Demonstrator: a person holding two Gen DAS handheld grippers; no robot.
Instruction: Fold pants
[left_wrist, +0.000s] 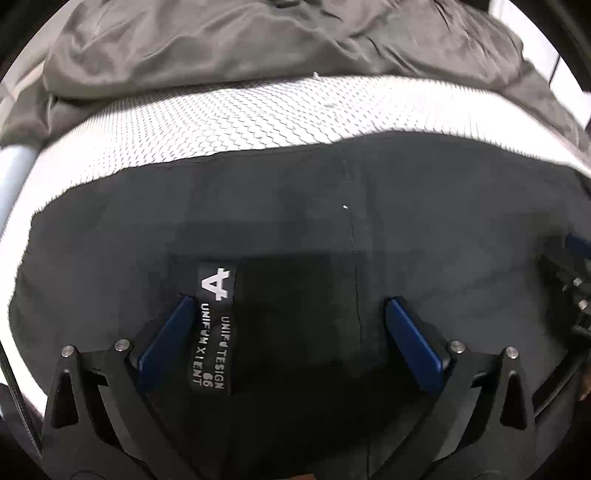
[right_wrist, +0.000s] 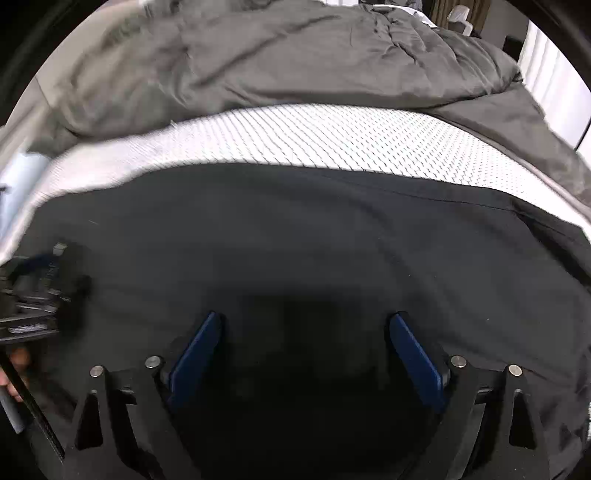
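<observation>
Black pants (left_wrist: 295, 206) lie flat on a white textured mattress (left_wrist: 229, 118), filling the lower part of both views. A woven label (left_wrist: 216, 325) with white lettering sits on the fabric between my left gripper's fingers. My left gripper (left_wrist: 288, 306) hovers just over the pants, open, with blue pads (left_wrist: 413, 343) spread wide. In the right wrist view the pants (right_wrist: 314, 229) show a long seam toward the right. My right gripper (right_wrist: 306, 321) is open above the dark cloth, nothing between its fingers. Each gripper appears at the edge of the other's view.
A rumpled grey duvet (right_wrist: 288, 62) is heaped beyond the mattress strip (right_wrist: 314, 136). The other gripper's body (right_wrist: 33, 291) and a hand (right_wrist: 16, 362) show at the left. A pale tube (left_wrist: 14, 170) lies at the far left. Bright wall or curtain (right_wrist: 550, 70) stands at right.
</observation>
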